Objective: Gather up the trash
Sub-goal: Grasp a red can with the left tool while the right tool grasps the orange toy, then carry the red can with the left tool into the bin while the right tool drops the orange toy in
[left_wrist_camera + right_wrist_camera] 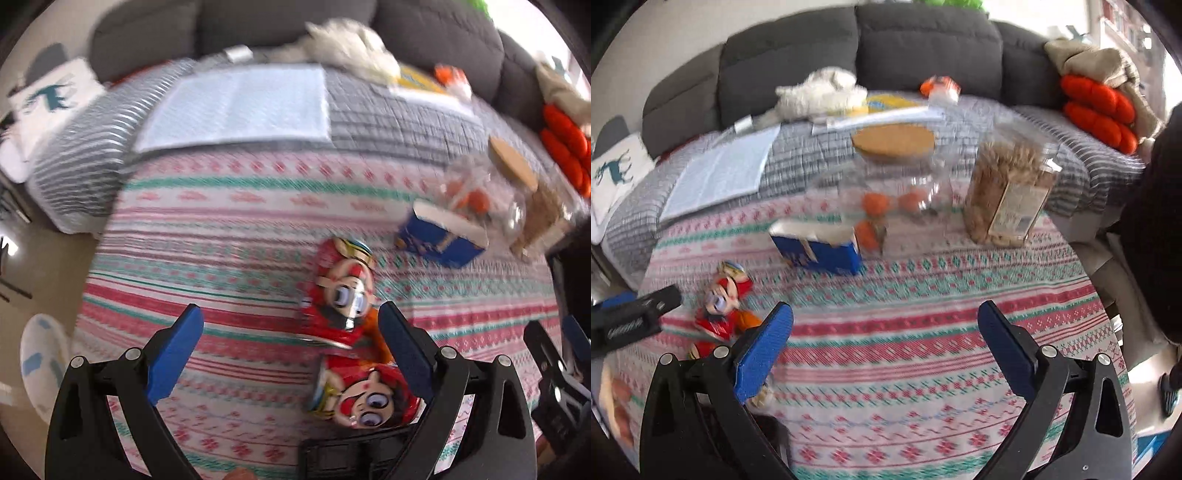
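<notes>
Two red cartoon snack wrappers lie on the patterned tablecloth (240, 236): one (341, 291) just ahead of my left gripper's right finger, one (364, 397) nearer, partly under that finger. My left gripper (291, 332) is open and empty above the cloth. A torn blue carton (439, 236) lies further right. In the right wrist view the wrappers (722, 310) lie at the left, the blue carton (820, 247) ahead. My right gripper (886, 332) is open and empty over the cloth.
A clear jar with a cork lid (894, 173) holding orange pieces and a jar of nuts (1008, 195) stand behind the carton. Grey quilt with a white pad (240, 107), papers, a white plush toy (820, 94), sofa cushions and orange yarn (1097, 110) lie beyond.
</notes>
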Tool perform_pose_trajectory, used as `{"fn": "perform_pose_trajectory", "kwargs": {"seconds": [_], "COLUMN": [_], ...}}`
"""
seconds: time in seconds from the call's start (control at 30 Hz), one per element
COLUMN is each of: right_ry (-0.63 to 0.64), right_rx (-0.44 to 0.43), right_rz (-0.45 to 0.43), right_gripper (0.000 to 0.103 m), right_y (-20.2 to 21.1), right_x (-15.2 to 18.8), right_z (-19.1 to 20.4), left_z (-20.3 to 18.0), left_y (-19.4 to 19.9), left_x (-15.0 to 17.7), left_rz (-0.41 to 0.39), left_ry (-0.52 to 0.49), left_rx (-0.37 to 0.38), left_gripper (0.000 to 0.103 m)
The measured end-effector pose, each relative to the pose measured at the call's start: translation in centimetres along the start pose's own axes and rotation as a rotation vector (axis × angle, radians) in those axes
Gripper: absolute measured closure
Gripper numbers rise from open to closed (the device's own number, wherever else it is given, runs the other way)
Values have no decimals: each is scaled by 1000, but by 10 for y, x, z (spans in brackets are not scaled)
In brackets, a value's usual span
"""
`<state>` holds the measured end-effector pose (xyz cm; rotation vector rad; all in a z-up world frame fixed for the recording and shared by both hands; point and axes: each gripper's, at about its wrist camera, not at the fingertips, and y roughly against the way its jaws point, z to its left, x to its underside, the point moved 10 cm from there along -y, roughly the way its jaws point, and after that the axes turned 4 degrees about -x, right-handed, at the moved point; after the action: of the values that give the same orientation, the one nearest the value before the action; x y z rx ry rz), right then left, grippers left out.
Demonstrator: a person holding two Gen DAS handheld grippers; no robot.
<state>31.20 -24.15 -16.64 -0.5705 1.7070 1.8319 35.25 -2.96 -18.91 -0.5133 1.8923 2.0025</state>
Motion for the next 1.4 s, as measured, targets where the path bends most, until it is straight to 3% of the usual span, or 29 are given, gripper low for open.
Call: {"fn": "perform_pose_trajectory", "kwargs": {"seconds": [0.17,0.33,0.37,0.4,0.43,0.77,0.93,1.1,1.17,1.23,1.27,1.4], "right_ry": [74,105,107,110,118,210,301,341,354,327,315,313], "right_rx": [-81,-148,-169,-189,-213,-342,-314,-328,-316,-353,-359,-296], "right_rz": [95,170,185,196,205,245,310,405,386,403,410,374], "right_gripper": [7,7,7,7,7,8,22,48,52,73,78,82], "right_y": [-11,-24,-27,-30,-33,-57,-81,-101,-102,-101,-102,-101], "right_x": [11,21,23,24,24,14,18,37,37,39,40,41], "right_z": [-2,-1,1,5,10,78,107,126,129,133,134,131], "left_z": [-20,-31,-31,-31,-31,20,46,62,69,74,76,88], "left_y": [-39,-63,-66,-69,-71,-17,11,20,26,30,32,41], "left_x": [-3,2,6,9,13,6,8,12,16,23,26,42], "left_rz": [110,191,202,219,236,125,74,44,36,30,28,20], "left_ry": [-75,-103,-107,-112,-95,52,107,144,157,154,151,159], "left_rx": [-18,16,23,31,71,117,125,112,111,104,97,89], "left_gripper": [10,13,18,34,42,51,52,53,53,53,53,53]}}
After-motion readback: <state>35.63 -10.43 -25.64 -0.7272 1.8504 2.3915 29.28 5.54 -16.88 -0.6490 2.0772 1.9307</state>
